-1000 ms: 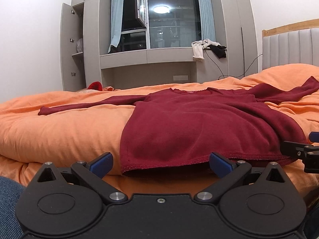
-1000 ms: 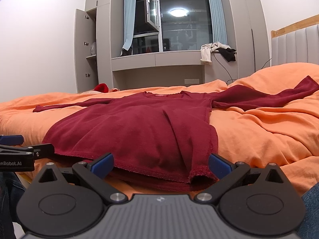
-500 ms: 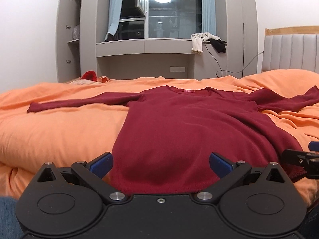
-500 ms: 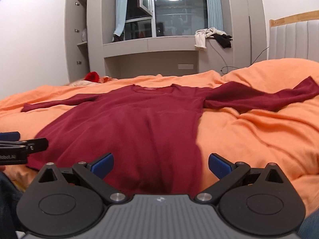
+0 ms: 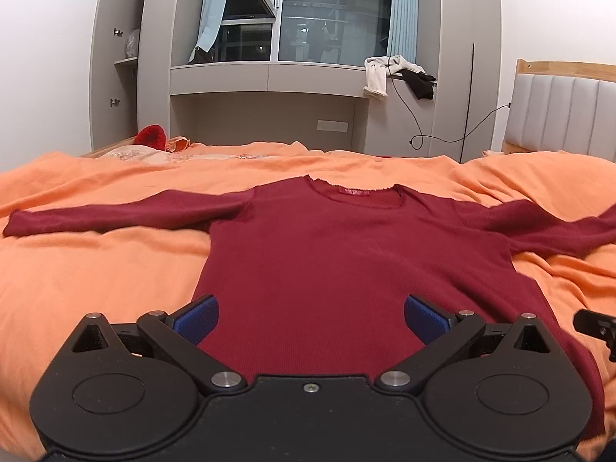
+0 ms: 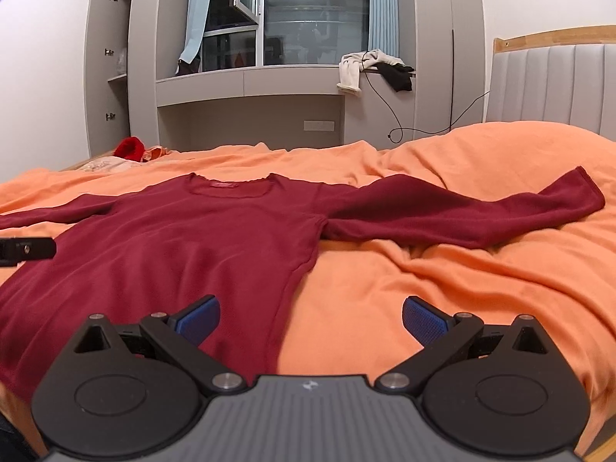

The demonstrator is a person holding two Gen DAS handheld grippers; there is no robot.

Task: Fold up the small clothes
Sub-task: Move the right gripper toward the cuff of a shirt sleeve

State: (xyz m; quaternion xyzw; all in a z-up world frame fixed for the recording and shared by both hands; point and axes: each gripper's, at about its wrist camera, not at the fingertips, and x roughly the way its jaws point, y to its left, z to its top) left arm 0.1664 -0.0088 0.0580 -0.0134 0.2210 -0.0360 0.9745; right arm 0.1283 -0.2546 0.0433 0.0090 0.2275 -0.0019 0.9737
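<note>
My red shirt [image 5: 346, 254] lies flat on the orange bed [image 5: 96, 269], sleeves out. Both my jaws are wide open, holding nothing. It looks soft, light and floppy. I would pinch a sleeve [image 6: 462, 211] end.

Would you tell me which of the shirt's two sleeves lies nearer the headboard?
The right-hand sleeve of the dark red shirt; it stretches toward the padded headboard, while the other sleeve points away.

The sweater [image 5: 346, 254] has its hem hidden behind the left gripper [image 5: 310, 317]. Its right sleeve [image 5: 569, 231] runs off the frame edge. The neck label [image 6: 223, 184] is too small to read.
</note>
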